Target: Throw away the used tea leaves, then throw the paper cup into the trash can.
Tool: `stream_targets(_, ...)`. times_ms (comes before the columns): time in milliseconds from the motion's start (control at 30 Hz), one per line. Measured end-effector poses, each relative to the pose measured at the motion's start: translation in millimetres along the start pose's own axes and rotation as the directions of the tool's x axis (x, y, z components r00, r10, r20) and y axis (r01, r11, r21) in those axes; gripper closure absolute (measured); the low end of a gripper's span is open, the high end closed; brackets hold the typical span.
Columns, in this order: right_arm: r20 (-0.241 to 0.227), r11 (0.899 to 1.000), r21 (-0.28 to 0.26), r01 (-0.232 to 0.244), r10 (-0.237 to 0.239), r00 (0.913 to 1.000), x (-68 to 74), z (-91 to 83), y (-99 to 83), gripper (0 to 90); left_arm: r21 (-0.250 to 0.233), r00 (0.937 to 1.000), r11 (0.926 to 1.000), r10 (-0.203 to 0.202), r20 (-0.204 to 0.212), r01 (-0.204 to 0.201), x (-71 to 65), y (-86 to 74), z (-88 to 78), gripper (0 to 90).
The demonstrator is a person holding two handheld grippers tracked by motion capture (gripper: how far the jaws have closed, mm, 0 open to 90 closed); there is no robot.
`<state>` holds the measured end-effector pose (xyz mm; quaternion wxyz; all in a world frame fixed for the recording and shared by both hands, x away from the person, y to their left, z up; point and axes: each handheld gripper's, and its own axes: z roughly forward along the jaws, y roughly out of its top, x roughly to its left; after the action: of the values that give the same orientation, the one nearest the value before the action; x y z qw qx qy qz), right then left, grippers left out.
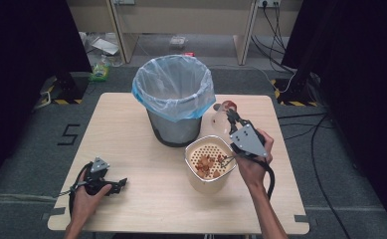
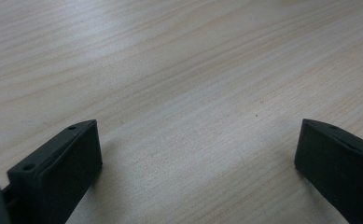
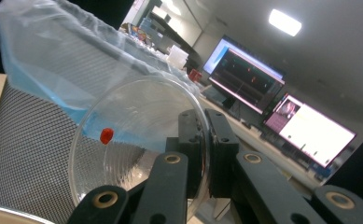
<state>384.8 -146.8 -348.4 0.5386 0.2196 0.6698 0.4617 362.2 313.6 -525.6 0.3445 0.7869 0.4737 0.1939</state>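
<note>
Jaws of the right gripper (image 3: 202, 154) are clamped tight on the rim of a clear plastic dish (image 3: 137, 140), which stands tilted on edge with one small red scrap (image 3: 106, 135) clinging to its inner face. From the high view the dish (image 1: 223, 115) is held above the desk (image 1: 146, 199), just right of the bin (image 1: 173, 99) and beyond the far edge of the metal strainer pot (image 1: 208, 167). That pot holds a heap of reddish-brown food scraps (image 1: 206, 165) on its perforated insert. The edge grip and steep tilt look meant for tipping what is left in the dish out, and the bin's clear liner stands open to receive it; the last scrap may need a shake to drop. At the near left, the left gripper (image 1: 112, 186) rests low on the desk in the person's hand, its jaws spread wide with nothing but bare wood between them, out of the way of the work.
</note>
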Motion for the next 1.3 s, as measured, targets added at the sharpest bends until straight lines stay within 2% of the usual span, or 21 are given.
stream_targets(100,-0.005,0.997,0.006,-0.081,0.081,0.9967,-11.3,3.2,1.2,86.7,0.001,1.0,1.0,-0.001,0.001,0.001,0.1,0.0,0.0,0.0)
stream_targets(167,-0.009,0.991,0.008,-0.136,0.136,0.9906,-20.6,5.6,3.7,86.7,0.001,1.0,1.0,-0.001,0.001,0.001,0.1,0.0,0.0,0.0)
stream_targets(267,-0.014,0.982,0.006,-0.19,0.19,0.9817,-33.2,9.8,9.4,86.7,0.001,1.0,1.0,0.0,0.001,0.0,0.1,0.1,0.0,0.0)
stream_targets(433,-0.013,0.98,0.012,-0.2,0.2,0.9797,-45.3,15.1,19.0,86.7,0.002,1.0,1.0,0.0,0.001,0.0,0.2,0.1,-0.1,0.0)
stream_targets(533,-0.022,0.968,0.006,-0.25,0.25,0.9679,-56.6,20.3,28.2,86.7,0.002,1.0,1.0,-0.001,0.001,0.001,0.2,0.1,-0.1,0.0)
stream_targets(600,-0.021,0.965,0.003,-0.261,0.261,0.9651,-61.2,23.0,33.0,86.7,0.003,1.0,1.0,-0.001,0.002,0.001,0.2,0.1,-0.1,0.0)
stream_targets(667,-0.022,0.966,0.006,-0.258,0.258,0.9659,-63.4,24.3,35.7,86.6,0.002,1.0,1.0,-0.001,0.001,0.001,0.2,0.1,-0.1,0.0)
stream_targets(767,-0.033,0.959,0.009,-0.283,0.283,0.9585,-69.9,31.3,45.0,86.6,0.002,1.0,1.0,-0.001,0.001,0.001,0.2,0.1,-0.1,0.0)
stream_targets(833,-0.033,0.959,0.008,-0.285,0.285,0.958,-73.2,35.4,49.3,86.6,0.003,1.0,1.0,0.0,0.001,0.0,0.2,0.1,-0.1,0.0)
stream_targets(1000,-0.041,0.959,0.008,-0.283,0.283,0.9582,-78.3,45.2,62.5,86.6,0.003,1.0,1.0,0.0,0.001,0.0,0.3,0.1,-0.1,0.0)
stream_targets(1033,-0.046,0.957,0.007,-0.291,0.291,0.9555,-78.8,47.5,65.3,86.5,0.003,1.0,1.0,0.0,0.001,0.0,0.3,0.1,-0.1,0.0)
stream_targets(1100,-0.049,0.957,0.009,-0.289,0.289,0.956,-79.8,52.6,71.1,86.5,0.002,1.0,1.0,-0.001,0.001,0.001,0.2,0.1,0.0,0.0)
stream_targets(1167,-0.06,0.952,0.005,-0.305,0.305,0.9506,-80.6,58.6,77.2,86.5,0.002,1.0,1.0,-0.001,0.001,0.001,0.2,0.1,0.0,0.0)
stream_targets(1300,-0.073,0.952,0.009,-0.307,0.307,0.949,-79.7,70.9,89.2,86.4,0.002,1.0,1.0,-0.001,0.001,0.001,0.2,0.1,0.0,0.0)
